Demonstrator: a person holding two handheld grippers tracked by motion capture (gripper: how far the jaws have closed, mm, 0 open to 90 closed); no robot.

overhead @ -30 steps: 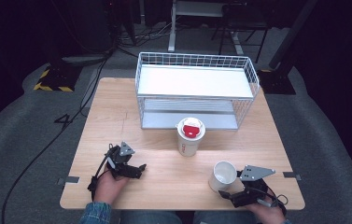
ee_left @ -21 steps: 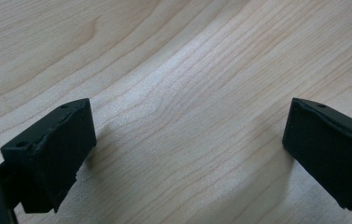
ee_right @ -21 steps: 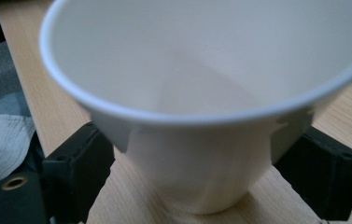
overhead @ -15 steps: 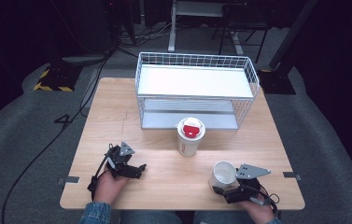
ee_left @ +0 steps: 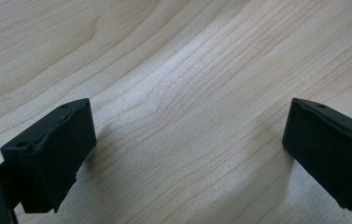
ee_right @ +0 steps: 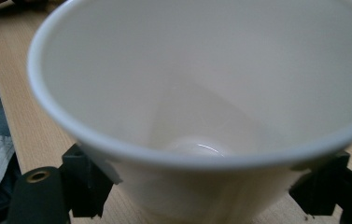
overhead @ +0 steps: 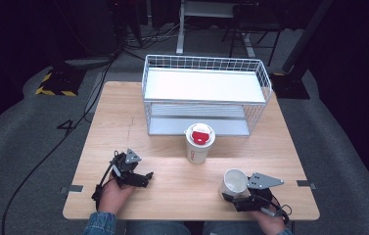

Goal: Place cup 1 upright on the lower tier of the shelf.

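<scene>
White paper cup sits clamped between the right claw's jaws; the left claw gapes wide, empty.

Two cups: lidded cup, open white cup; one wire rack; one table.

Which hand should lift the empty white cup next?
Right. The right gripper has its jaws on either side of the white cup; the left gripper sits open over bare table, well away.
</scene>
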